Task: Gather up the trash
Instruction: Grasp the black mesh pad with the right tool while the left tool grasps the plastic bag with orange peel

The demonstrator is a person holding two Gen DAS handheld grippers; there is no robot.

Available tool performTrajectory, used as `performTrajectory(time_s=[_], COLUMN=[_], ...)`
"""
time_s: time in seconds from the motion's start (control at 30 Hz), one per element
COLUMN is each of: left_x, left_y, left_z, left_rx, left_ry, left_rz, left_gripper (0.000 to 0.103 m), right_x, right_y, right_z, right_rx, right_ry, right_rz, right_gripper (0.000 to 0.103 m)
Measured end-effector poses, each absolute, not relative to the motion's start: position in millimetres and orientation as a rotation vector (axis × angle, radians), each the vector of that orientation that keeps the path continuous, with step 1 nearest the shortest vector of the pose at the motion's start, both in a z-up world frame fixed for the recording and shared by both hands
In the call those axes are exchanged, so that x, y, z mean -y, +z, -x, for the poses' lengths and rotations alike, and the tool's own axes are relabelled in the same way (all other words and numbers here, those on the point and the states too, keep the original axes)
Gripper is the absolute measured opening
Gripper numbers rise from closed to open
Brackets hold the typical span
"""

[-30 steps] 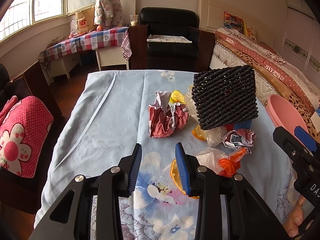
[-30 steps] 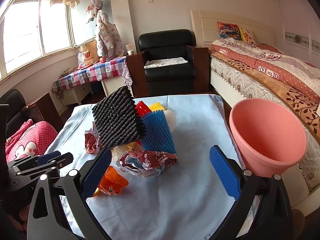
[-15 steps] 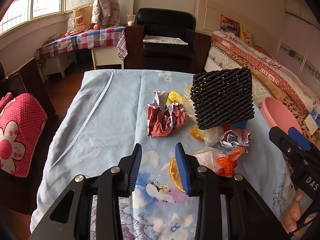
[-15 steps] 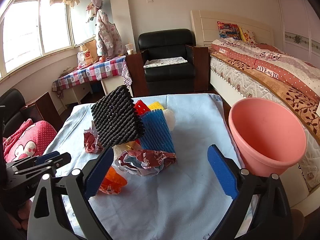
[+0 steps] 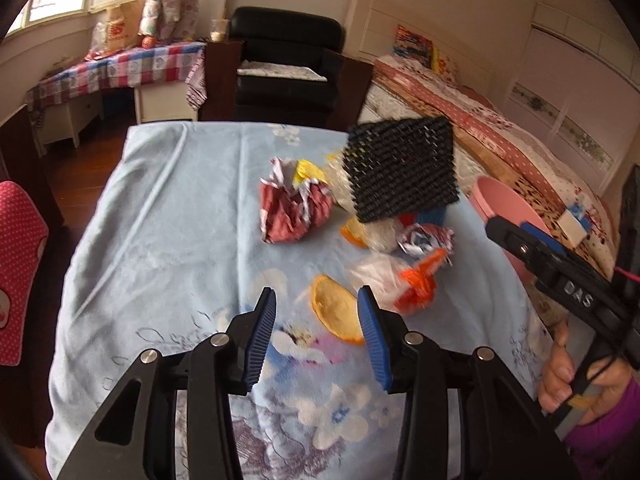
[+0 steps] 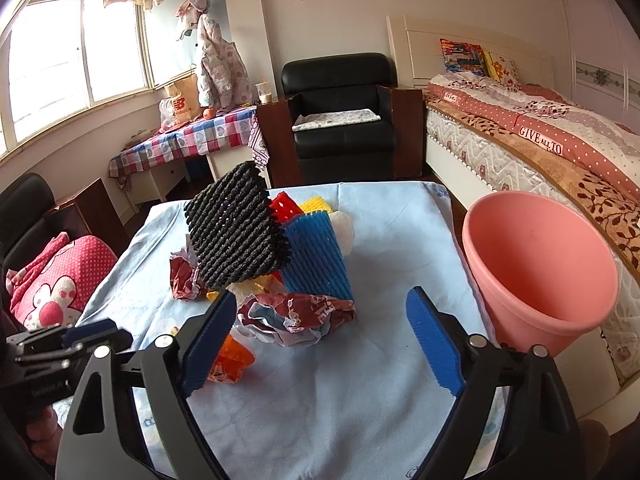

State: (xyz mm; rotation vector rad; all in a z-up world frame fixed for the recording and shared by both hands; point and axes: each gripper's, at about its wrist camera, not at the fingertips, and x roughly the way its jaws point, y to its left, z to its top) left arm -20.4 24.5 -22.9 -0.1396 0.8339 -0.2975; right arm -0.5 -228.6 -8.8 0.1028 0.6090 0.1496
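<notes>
A heap of trash lies on the light blue tablecloth [image 5: 168,216]: a black foam net [image 5: 400,168] [image 6: 236,236], a blue foam net [image 6: 316,256], crumpled red paper [image 5: 292,212], an orange wrapper [image 5: 420,280] and an orange peel [image 5: 334,312]. My left gripper [image 5: 317,292] hovers near the cloth with its jaws opening. The peel shows between its fingertips, untouched. My right gripper [image 6: 322,296] is closing its wide jaws around a crumpled red-and-white wrapper [image 6: 296,316] without touching it. A pink bin [image 6: 536,272] stands to the right of the table.
A bed [image 6: 560,148] runs along the right, past the bin. A black armchair [image 6: 340,120] stands beyond the table's far edge, and a checked table [image 6: 188,140] sits under the window. A red dotted cushion [image 6: 56,276] lies at the left. A hand [image 5: 560,376] grips the right tool.
The left view has tipped downward toward the cloth and its jaws have spread wider. The right jaws have narrowed a little around the wrapper; the trash has not moved.
</notes>
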Motion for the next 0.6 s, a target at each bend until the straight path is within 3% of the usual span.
performTrajectory(time_s=[0.23,0.4,0.6], left_x=[-12,0,25], left_y=[-38,-29,-25], left_z=[9,11,-1], left_rx=[-0.9,-0.846,-0.831], left_ry=[-0.293,-0.353,-0.414], left_rz=[0.109,0.097,0.049], left_gripper=[0.042,0.041,0.041], right_x=[229,229,233], right_y=[-8,-11,-13], right_z=[-1,0,-3], right_rx=[-0.619,-0.634,-0.643], right_ry=[0.166,0.182,0.172], right_rz=[-0.102,-0.102,-0.114], right_gripper=[0.08,0.073,0.072])
